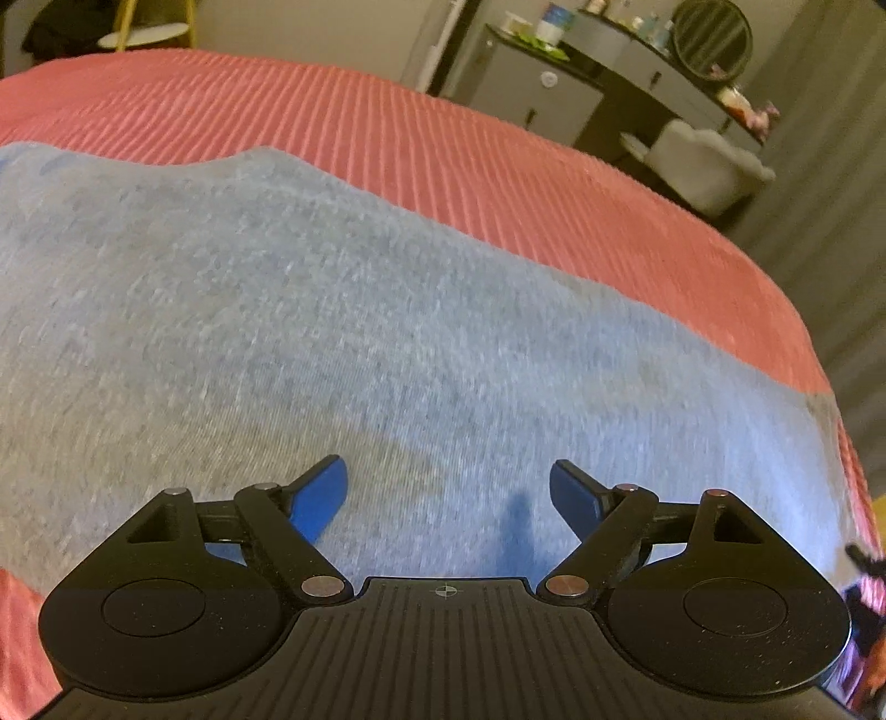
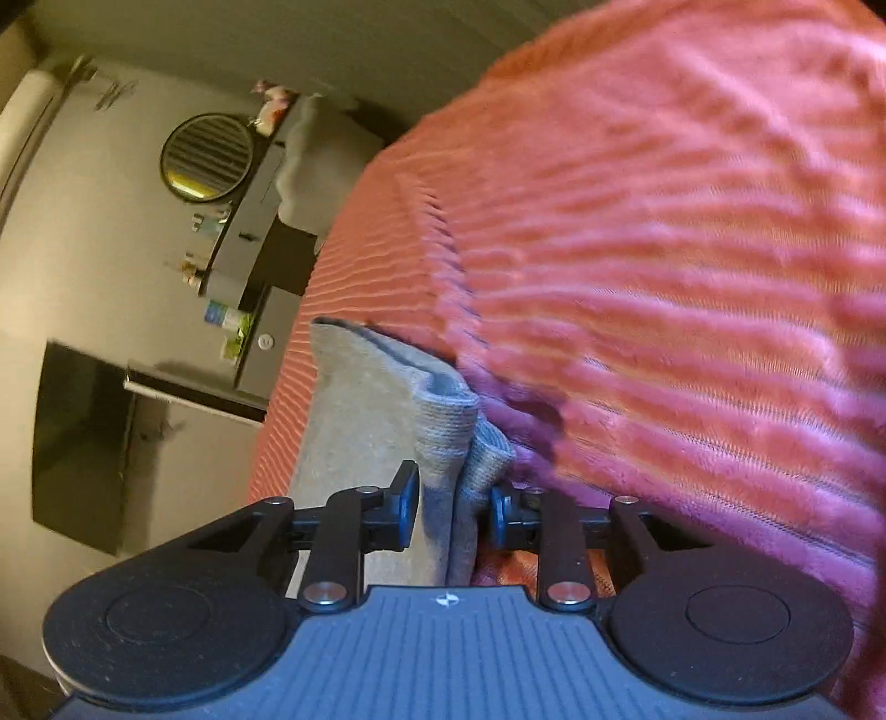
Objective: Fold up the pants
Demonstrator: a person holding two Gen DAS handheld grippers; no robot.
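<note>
My left tongs (image 1: 448, 498) stand wide apart, blue pads (image 1: 321, 498) splayed outward, nothing between them. They hang over the grey pants (image 1: 332, 310), which lie spread flat across the ribbed coral bedspread (image 1: 387, 122). The grey cloth fills most of the left wrist view, its far edge running in a wavy line across the bedspread from upper left to lower right. A narrow shadow falls on the cloth just ahead of the right-hand pad.

My right tongs (image 2: 454, 512) are drawn in on a bunched fold of the same pants (image 2: 360, 421). The ribbed cuff or waistband end (image 2: 448, 432) stands up between the dark pads (image 2: 407, 512), and both pads press against it. This view is rolled hard to one side, so the bedspread (image 2: 664, 249) rises on the right of the picture and the room lies sideways on the left.

Beyond the bed: a dark dresser (image 1: 554, 94) with small bottles on top, a round mirror (image 1: 711, 39), and a pale fuzzy stool (image 1: 703, 166). The picture is soft with blur; finer detail on the cloth I cannot make out.
</note>
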